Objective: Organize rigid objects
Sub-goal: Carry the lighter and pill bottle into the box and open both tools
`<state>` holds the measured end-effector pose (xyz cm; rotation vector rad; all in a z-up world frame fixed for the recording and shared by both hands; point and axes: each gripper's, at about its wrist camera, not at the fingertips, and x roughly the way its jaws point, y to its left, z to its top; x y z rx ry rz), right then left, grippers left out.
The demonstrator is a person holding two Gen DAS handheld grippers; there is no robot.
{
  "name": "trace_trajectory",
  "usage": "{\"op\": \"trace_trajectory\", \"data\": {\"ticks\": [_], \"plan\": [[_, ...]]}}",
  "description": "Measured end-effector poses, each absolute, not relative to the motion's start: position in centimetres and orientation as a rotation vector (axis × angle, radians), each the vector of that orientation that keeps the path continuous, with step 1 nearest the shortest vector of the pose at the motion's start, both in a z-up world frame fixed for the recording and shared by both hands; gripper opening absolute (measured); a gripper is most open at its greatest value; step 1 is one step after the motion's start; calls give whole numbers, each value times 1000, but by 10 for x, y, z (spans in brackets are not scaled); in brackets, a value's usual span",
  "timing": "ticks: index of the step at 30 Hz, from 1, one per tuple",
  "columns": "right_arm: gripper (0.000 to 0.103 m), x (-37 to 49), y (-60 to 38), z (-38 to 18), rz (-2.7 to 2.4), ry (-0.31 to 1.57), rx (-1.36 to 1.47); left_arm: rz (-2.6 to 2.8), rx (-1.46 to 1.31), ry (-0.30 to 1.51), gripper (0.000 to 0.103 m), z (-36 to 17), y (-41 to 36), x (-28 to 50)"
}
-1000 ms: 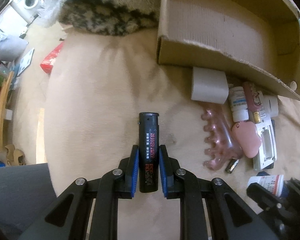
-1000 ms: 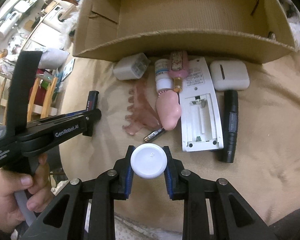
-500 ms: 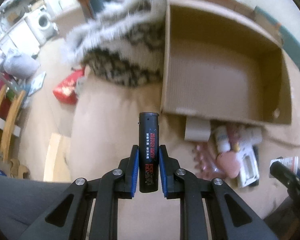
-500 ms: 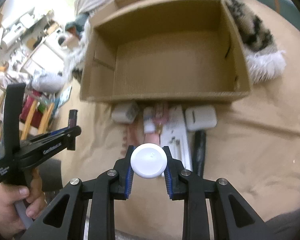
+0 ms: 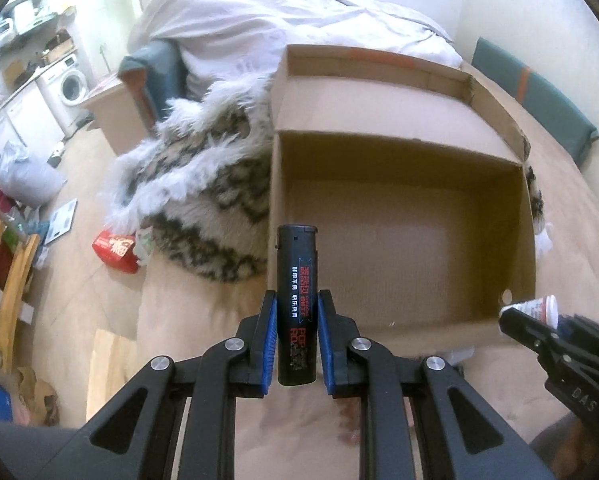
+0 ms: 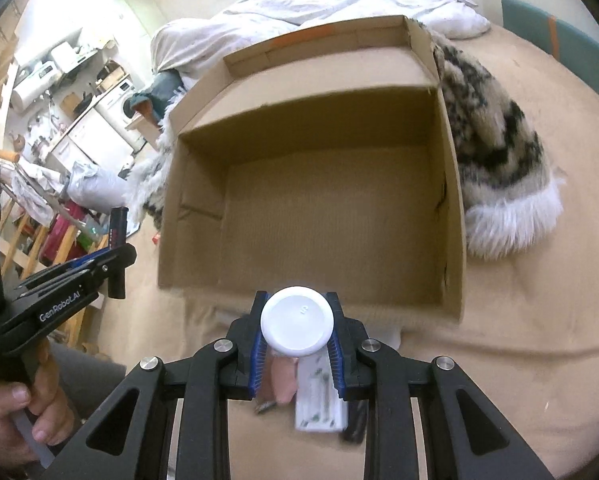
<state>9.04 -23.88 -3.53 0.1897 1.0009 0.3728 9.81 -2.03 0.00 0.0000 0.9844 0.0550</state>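
Note:
My left gripper is shut on a black lighter with red print, held upright above the beige bed cover, just left of the open cardboard box. My right gripper is shut on a small bottle whose white cap faces the camera, raised in front of the box's near wall. The box interior is empty. In the right wrist view the left gripper with the lighter hangs at the left. The bottle shows at the right edge of the left wrist view.
Below my right gripper lie a white remote, a pink item and a black item on the bed cover. A furry spotted blanket borders the box. A red packet lies on the floor at the left.
Both grippers have risen with the lighter and the bottle still in them and tipped up toward the box. The box interior now fills both views; the loose items have dropped out of sight below.

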Motion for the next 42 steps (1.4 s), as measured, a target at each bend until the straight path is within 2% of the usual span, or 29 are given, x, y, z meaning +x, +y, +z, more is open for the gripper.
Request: {"op": "trace_trajectory", "data": {"ticks": [11,20,30,42], "plan": [[28,151,-230,-65,378,1084,182,31,71,992,17,-36,-43,145],[28,158,-220,-97,386,1176,198,11,54,1041,17,-76,-38,153],[28,165,-211,-125,355,1271,178,24,65,1064,17,-96,-36,154],[28,171,-207,-121,327,1229,178,28,59,1088,17,-104,-37,161]]}}
